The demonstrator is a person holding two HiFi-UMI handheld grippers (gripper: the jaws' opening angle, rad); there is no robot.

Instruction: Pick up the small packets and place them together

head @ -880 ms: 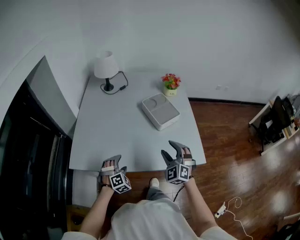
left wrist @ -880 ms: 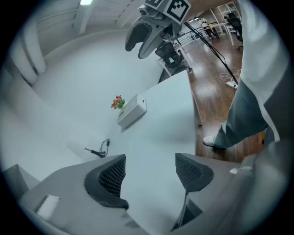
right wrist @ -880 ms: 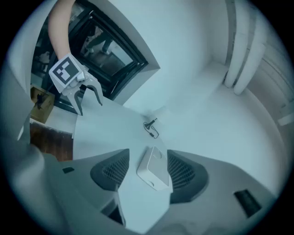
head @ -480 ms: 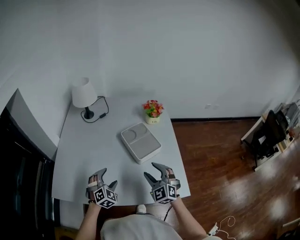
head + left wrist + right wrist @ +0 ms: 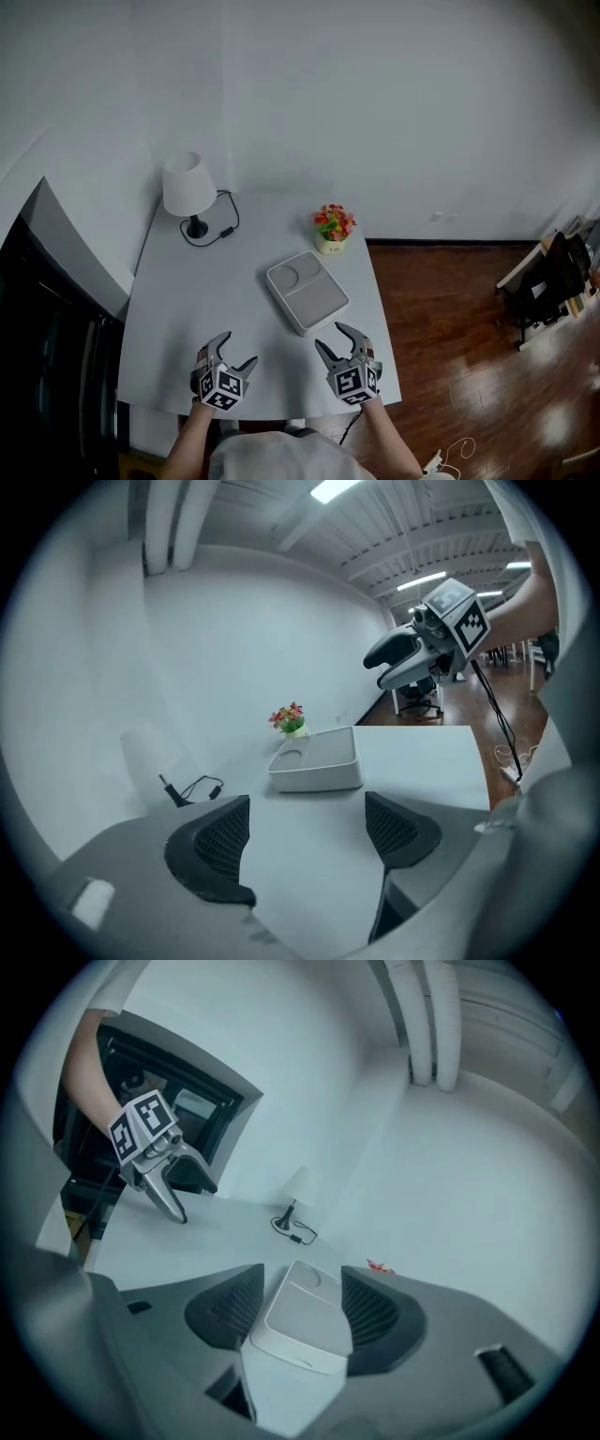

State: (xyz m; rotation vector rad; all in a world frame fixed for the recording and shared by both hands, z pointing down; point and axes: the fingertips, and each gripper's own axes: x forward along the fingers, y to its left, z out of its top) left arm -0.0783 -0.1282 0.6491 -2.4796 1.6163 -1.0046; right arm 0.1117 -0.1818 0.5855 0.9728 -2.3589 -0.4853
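Hovering over the near edge of the grey table (image 5: pixel 202 281), both tongs are spread and pinch nothing. We hold the left gripper (image 5: pixel 240 347) above bare tabletop, its ribbed pads wide apart with only the table surface showing between them. We keep the right gripper (image 5: pixel 327 334) just beside the near corner of the white tray (image 5: pixel 307 292). From that gripper's own view the tray lies between its open jaws, but the pads stand clear of its sides. The tray sits near the middle of the table, with a round hollow at its far end. We cannot make out the small packets in any view. A white lamp (image 5: pixel 188 185) with its looped cord stands at the far left corner. A small pot of flowers (image 5: pixel 334 228) stands just behind the tray. Wooden floor (image 5: pixel 459 309) lies to the right.
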